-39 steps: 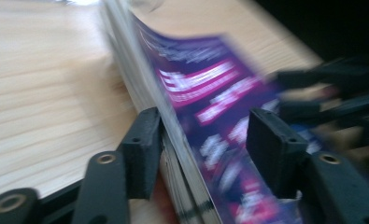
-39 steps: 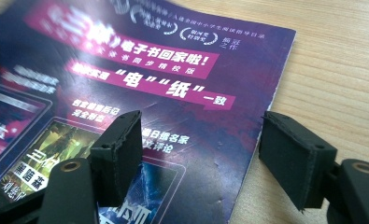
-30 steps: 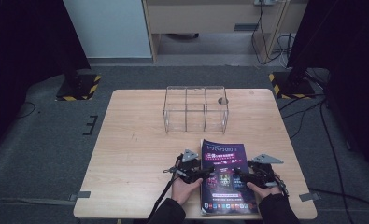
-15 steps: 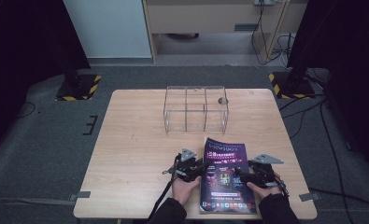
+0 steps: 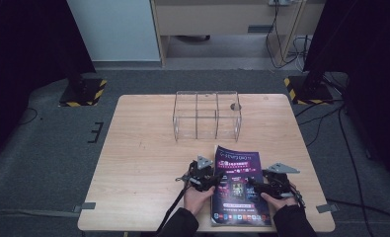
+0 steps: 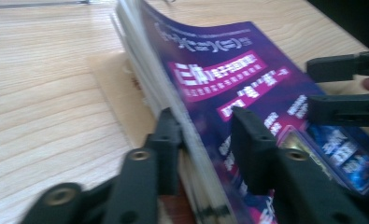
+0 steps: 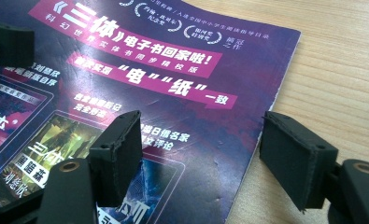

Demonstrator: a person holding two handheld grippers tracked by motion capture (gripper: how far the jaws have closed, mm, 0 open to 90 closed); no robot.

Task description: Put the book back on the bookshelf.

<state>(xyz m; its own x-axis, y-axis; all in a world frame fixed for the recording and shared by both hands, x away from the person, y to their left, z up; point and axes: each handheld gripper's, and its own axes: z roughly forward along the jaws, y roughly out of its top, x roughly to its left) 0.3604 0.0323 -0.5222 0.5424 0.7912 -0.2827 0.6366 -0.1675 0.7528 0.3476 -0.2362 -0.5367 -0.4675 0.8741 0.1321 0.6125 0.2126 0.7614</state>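
Note:
A magazine [image 5: 239,182] with a purple cover lies at the table's near edge. My left gripper [image 5: 210,178] is at its left edge. In the left gripper view the jaws [image 6: 208,135] clamp a wad of pages and the cover [image 6: 229,70], raised off a tan sheet below. These jaws have just been opening slightly, with the pages still between them. My right gripper [image 5: 254,183] stands open at the right edge. One of its jaws hangs over the cover [image 7: 149,70] and the other over bare wood, the gripper's midpoint [image 7: 201,149] above the page edge.
A clear acrylic box [image 5: 207,114] with dividers stands at the back middle of the wooden table [image 5: 143,163]. A small round hole [image 5: 235,106] sits beside its right end. Dark floor, cables and stand bases surround the table.
My left gripper's jaws have closed on the magazine's left edge, and that edge has lifted and shifted a little. The right gripper has stayed where it was.

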